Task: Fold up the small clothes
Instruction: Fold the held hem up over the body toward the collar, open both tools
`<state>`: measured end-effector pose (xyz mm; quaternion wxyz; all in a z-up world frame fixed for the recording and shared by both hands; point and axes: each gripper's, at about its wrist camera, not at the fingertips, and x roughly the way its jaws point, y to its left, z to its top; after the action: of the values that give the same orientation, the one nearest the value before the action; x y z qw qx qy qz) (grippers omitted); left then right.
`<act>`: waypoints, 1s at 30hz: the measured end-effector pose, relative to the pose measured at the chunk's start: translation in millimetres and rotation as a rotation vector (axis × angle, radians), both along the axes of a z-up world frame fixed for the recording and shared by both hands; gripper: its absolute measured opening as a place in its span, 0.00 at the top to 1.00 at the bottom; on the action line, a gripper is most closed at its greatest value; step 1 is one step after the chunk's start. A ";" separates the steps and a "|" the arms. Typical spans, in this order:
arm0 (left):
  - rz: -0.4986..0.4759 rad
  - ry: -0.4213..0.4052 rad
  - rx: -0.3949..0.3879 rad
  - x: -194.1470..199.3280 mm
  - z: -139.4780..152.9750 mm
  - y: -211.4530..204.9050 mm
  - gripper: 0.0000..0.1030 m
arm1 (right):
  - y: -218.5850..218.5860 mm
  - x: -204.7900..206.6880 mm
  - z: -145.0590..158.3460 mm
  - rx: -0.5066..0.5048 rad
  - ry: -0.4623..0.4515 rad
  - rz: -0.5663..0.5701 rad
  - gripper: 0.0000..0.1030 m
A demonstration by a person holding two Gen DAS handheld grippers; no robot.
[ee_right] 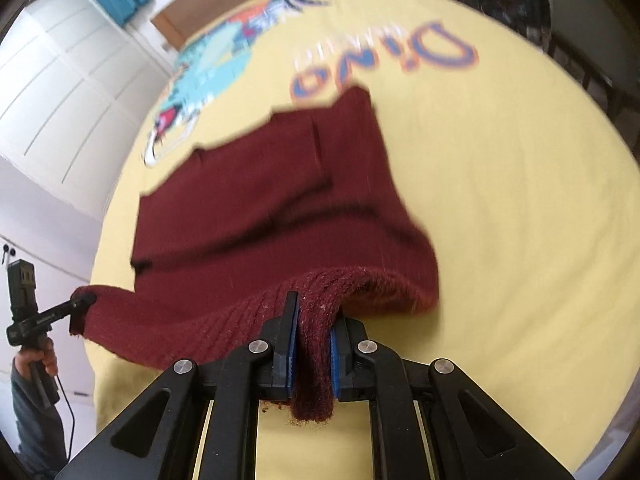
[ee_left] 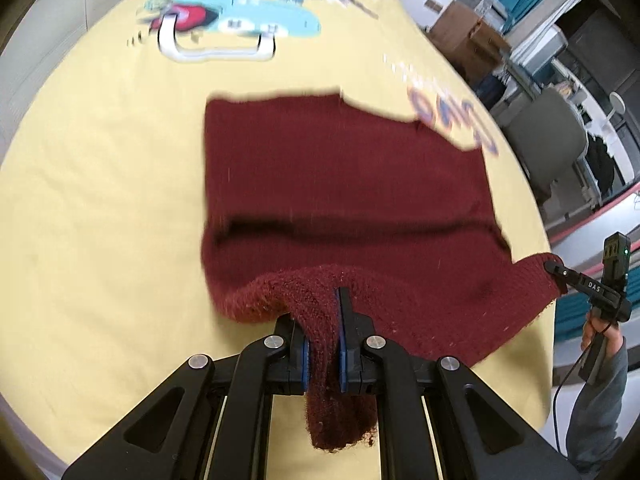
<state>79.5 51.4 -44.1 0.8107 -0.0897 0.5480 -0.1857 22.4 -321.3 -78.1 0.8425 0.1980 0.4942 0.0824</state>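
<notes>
On bedsheet (ee_right: 500, 200): "Dino"; gripper (ee_left: 554, 270): "DAS"

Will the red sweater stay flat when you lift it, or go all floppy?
Probably floppy: the sweater already sags between the left gripper and right gripper. It bunches between the fingers, so likely soft. The fuzzy knit probably won't slip.

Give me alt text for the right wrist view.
The right gripper is shut on the near edge of a dark red knit garment, lifting it off a yellow printed sheet. At far left, the left gripper pinches the same edge.
</notes>
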 end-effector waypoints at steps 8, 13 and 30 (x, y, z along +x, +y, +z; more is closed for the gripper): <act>0.087 -0.046 -0.010 83.0 17.4 12.1 0.92 | 4.9 91.6 32.4 -0.037 -0.099 -0.044 0.89; 0.100 -0.049 0.075 119.9 4.4 8.0 0.92 | 6.6 140.5 26.2 -0.092 -0.074 -0.045 0.89; 0.122 0.019 0.273 160.0 -61.5 -10.9 0.62 | 21.1 188.7 -34.6 -0.170 0.053 -0.091 0.40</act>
<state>239.6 40.5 -105.6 0.8199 -0.0136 0.5693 -0.0593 211.1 -300.2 -112.7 0.8458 0.1501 0.5120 -0.0032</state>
